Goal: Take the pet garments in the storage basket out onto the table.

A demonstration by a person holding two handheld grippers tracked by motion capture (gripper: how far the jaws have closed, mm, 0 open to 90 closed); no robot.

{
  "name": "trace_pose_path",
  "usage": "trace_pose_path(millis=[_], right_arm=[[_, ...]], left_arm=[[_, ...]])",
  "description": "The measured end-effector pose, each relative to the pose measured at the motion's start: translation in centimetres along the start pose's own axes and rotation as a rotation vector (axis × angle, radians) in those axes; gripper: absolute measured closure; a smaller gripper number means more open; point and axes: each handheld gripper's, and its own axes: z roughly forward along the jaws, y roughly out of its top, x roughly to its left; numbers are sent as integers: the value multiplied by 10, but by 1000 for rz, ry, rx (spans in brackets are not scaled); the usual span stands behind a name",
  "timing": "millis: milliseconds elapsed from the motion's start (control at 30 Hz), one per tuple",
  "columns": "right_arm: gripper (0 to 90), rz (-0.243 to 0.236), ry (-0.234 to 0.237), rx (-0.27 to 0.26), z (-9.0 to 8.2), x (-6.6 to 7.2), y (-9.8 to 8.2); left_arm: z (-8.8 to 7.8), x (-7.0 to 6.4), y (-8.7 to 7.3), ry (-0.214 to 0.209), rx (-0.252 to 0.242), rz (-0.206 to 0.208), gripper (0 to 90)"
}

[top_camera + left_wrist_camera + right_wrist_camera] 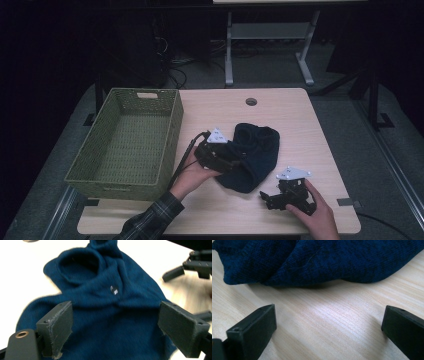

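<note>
1. Wooden table (300,130) is the biggest thing, pale, and it carries everything else; both grippers work above the near half of it.
2. Green woven basket (125,145) stands on the table well to the left of the left gripper (235,162), with the gripper's cable running between them.
3. Dark blue knitted garment (252,150) lies crumpled on the table, directly under and ahead of the left gripper. In the left gripper view the cloth (105,305) spreads below and between both jaws, and a small white mark (114,290) sits on it ahead of the jaws.
4. Left gripper is held by the person's left hand (192,177) over the garment's left edge. Its jaws stand wide apart and the pads do not press on the cloth.
5. Right gripper (267,197) rests low near the table's front edge, in the right hand (312,210), just beside the garment's near end but apart from it. In the right gripper view its jaws are also wide apart, with bare wood (327,325) between them and the garment (324,260) lying a little ahead.
</note>
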Motion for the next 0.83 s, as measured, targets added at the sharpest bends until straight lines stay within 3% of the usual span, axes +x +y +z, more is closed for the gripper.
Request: trace_pose_path(millis=[167,600,833], right_arm=[[0,0,0,0,0,0,0],[0,0,0,0,0,0,0],[0,1,-5,3,-1,0,0]], left_arm=[[-9,-10,-21,18,15,-5,129],[-23,-35,-76,84,123,-9,128],[-18,-37,-89,128,170,11,128]])
